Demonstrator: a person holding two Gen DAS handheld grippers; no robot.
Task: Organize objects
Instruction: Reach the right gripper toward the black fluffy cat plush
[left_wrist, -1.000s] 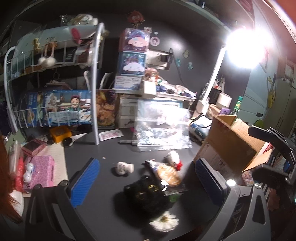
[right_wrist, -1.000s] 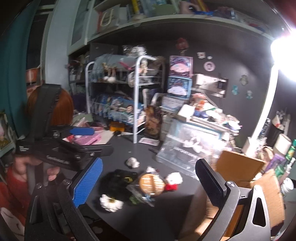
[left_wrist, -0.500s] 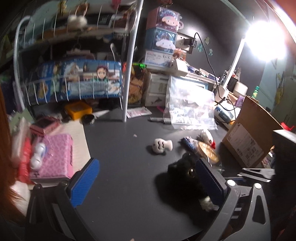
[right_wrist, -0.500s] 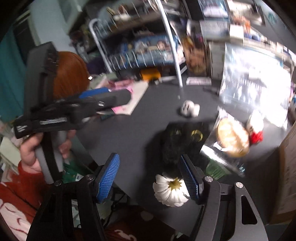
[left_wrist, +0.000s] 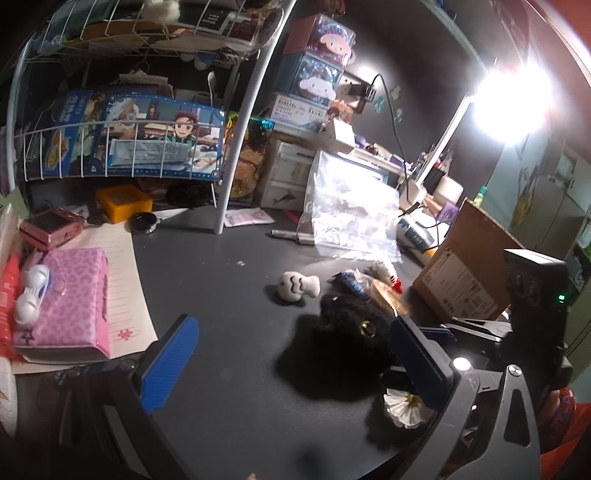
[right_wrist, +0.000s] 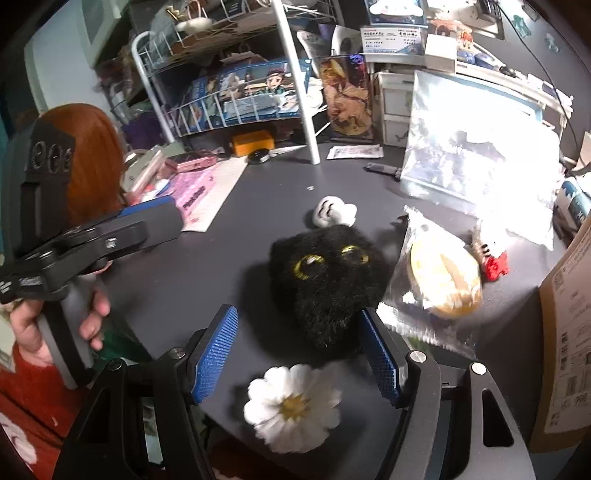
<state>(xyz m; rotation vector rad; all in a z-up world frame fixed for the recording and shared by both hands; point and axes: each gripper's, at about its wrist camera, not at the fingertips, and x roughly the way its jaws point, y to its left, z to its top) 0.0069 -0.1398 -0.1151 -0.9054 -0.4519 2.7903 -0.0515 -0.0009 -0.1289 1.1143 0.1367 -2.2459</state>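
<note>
1. Black and furry, the black cat plush (right_wrist: 325, 280) sits on the dark desk (right_wrist: 207, 280) directly ahead of the right gripper (right_wrist: 299, 354), its yellow eyes turned toward the camera.
2. That gripper's blue pads stand apart, having just been closing and then easing a little wider; the plush's near edge lies by the right pad, and I cannot tell whether it touches. Nothing is clamped.
3. A white daisy flower (right_wrist: 293, 406) lies nearer still, at the desk's front edge, low between the fingers.
4. Seen from the left wrist, the left gripper (left_wrist: 295, 365) is spread wide and empty, with the plush (left_wrist: 351, 328) off by its right finger. The right hand looks better placed for it.
5. Just right of the plush lie a wrapped round pastry (right_wrist: 443, 277) and a small white doll with a red bow (right_wrist: 489, 254); behind it, a little white figure (right_wrist: 334, 214).
6. A cardboard box (left_wrist: 465, 280) stands at the right, its inside hidden. The white wire rack (left_wrist: 122, 147) at the back holds anime-print boxes.
7. My guess: the plush goes first, reached by pushing forward.
</note>
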